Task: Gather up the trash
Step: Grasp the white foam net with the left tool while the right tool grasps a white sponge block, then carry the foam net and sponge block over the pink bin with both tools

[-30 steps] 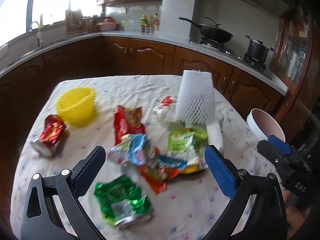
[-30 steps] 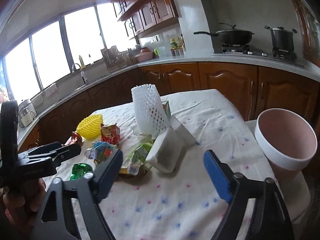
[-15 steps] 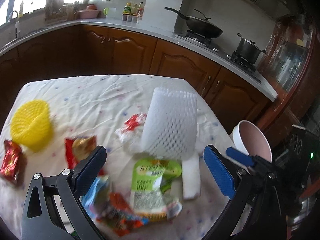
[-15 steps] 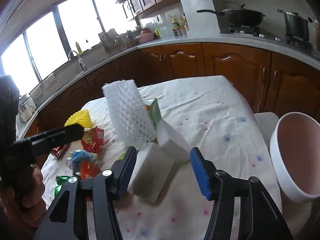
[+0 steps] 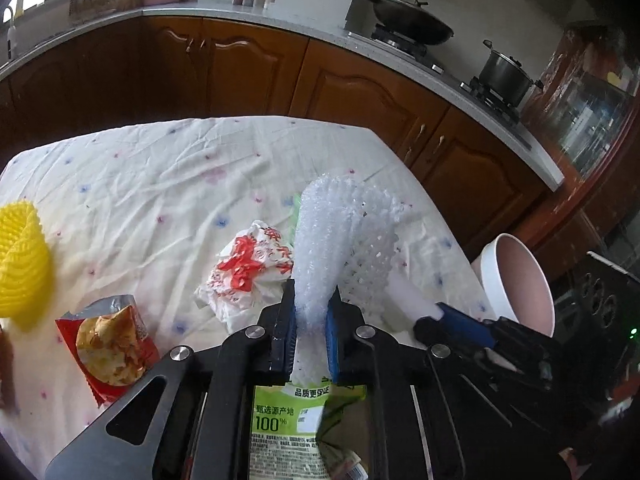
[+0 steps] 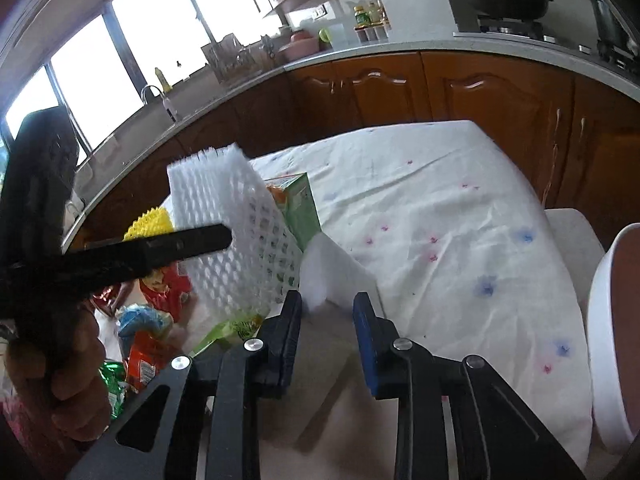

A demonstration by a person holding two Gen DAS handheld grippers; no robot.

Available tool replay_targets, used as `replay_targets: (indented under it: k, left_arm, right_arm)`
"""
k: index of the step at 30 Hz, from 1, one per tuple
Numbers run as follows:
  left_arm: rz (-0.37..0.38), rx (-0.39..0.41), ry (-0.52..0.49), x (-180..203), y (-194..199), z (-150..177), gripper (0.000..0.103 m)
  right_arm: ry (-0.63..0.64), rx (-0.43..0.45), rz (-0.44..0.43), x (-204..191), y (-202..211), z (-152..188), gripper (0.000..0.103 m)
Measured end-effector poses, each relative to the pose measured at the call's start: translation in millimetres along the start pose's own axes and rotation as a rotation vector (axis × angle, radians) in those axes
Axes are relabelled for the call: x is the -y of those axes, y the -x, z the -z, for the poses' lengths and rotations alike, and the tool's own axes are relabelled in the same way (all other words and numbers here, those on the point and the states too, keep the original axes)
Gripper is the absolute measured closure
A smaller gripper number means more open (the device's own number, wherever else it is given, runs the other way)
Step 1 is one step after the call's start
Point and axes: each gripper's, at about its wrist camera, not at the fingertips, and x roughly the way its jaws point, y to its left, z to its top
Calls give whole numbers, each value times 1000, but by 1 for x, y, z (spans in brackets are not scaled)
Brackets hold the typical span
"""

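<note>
My left gripper [image 5: 311, 308] is shut on the white foam net sleeve [image 5: 328, 248], squeezing its lower end; the sleeve also shows in the right wrist view [image 6: 236, 232]. My right gripper [image 6: 326, 314] has closed around a white foam block [image 6: 340, 276] lying on the tablecloth; the jaws press its sides. The pink-and-white bin [image 5: 516, 280] stands off the table's right edge and shows in the right wrist view [image 6: 608, 340]. Loose wrappers lie around: a green pouch [image 5: 296, 424], a red-and-white bag [image 5: 248, 268], a red chip packet [image 5: 108, 344].
A yellow foam net [image 5: 20, 264] lies at the table's left. A green carton [image 6: 298, 204] stands behind the sleeve. More wrappers [image 6: 148, 344] lie at left in the right wrist view. Wooden cabinets [image 5: 360, 92] and a stove with a wok [image 5: 408, 24] ring the table.
Both grippers moved forward and closed: the left onto the foam net sleeve, the right onto the white foam block. The sleeve is now squashed and tilted.
</note>
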Motion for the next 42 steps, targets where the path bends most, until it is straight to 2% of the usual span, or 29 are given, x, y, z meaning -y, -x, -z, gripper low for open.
replay_targets:
  k: [9,22,32,42]
  left_arm:
    - [45,79,-12,12,37,4,93]
    - [137,92,-42,53,61,23,93]
    - [195,66,-102,99,56,35,93]
    - [261,33,-197,164,37,32,93]
  right_arm:
    - [-44,87,-13,7,41,2,78]
    - [-102,186,44,33,115,21,78]
    - [-172,237,109,72,161,43,78]
    - [-246,296,185,115,201,54,78]
